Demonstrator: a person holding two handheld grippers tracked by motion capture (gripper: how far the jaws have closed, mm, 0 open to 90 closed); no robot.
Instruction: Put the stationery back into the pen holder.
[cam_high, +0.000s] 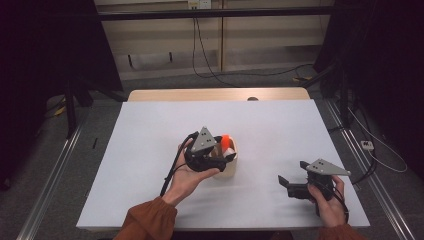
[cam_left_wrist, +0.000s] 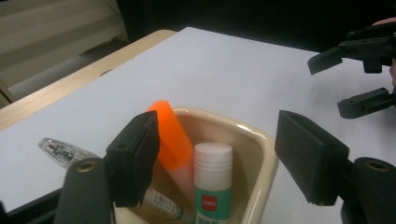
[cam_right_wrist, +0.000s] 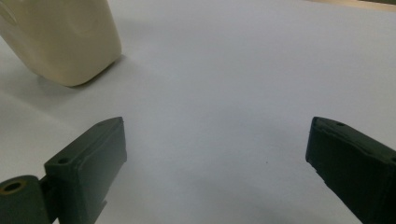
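A person's left gripper (cam_high: 220, 156) hangs over a cream plastic cup (cam_left_wrist: 261, 154) near the middle of the white table (cam_high: 150, 150), its jaws standing wide with nothing pressed between them. Standing in the cup are an orange-capped marker (cam_left_wrist: 172, 140), a white-capped glue stick (cam_left_wrist: 213, 179) with a green label, and a third tube-like item low at the left that is too hidden to name. A clear, small plastic object (cam_left_wrist: 60, 150), perhaps a correction-tape dispenser, lies on the table just beside the cup. The right gripper (cam_high: 290, 184) rests well apart toward the table's right edge, its jaws also spread wide and empty. The marker and glue stick look light, rigid and smooth, likely to slip unless pinched across the barrel just below the cap. The cup itself seems light enough to tip if nudged at its rim.
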